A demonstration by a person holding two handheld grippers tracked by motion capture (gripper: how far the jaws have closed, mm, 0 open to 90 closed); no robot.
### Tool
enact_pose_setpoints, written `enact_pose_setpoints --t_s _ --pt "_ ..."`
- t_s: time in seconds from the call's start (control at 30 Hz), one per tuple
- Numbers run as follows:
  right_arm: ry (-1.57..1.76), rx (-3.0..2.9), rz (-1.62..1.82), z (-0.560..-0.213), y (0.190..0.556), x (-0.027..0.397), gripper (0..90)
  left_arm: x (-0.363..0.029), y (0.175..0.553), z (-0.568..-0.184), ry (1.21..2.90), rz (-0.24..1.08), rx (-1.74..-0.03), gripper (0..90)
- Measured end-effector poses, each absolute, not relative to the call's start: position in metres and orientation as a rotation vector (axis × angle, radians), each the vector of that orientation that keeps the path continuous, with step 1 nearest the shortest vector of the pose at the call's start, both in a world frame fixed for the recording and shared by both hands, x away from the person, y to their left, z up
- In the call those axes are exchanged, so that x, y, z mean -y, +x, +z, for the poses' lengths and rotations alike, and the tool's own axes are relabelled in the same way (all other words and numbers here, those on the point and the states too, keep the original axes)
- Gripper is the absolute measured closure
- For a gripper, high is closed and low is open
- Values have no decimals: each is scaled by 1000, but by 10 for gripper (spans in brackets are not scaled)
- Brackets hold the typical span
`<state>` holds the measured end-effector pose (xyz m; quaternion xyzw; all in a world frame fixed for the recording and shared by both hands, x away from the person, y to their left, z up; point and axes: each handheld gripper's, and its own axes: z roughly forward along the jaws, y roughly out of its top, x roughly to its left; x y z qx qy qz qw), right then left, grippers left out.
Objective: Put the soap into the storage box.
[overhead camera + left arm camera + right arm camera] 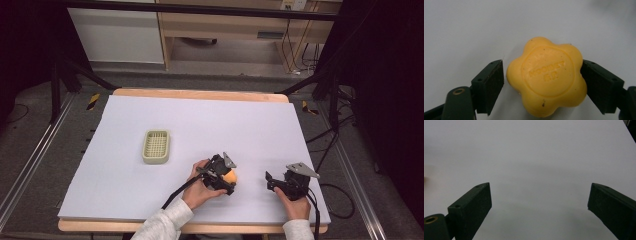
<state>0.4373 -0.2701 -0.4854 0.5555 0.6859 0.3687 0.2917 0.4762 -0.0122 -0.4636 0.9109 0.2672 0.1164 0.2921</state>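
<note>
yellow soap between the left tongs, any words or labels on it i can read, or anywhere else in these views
yellow soap: raised text in two lines inside a round stamp, too soft to read for certain; the top line looks like "MOONEY".
soap dish: no text visible.
left tongs: no marking.

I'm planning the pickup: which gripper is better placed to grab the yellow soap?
Left. The left gripper already straddles the yellow soap, one jaw touching; the right gripper stands open over bare table.

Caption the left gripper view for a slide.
Left tongs open around a yellow flower-shaped soap bar on the white table.
</note>
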Motion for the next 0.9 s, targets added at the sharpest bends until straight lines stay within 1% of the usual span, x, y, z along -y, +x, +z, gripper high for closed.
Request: enact_pose_setpoints --t_s 0.37,0.9 --pt "1480 -1830 983 -485 437 270 56 16 478 -467 2442 304 -714 255" --pt "1483 -1831 981 -485 437 270 56 17 477 -468 2441 306 -747 262"
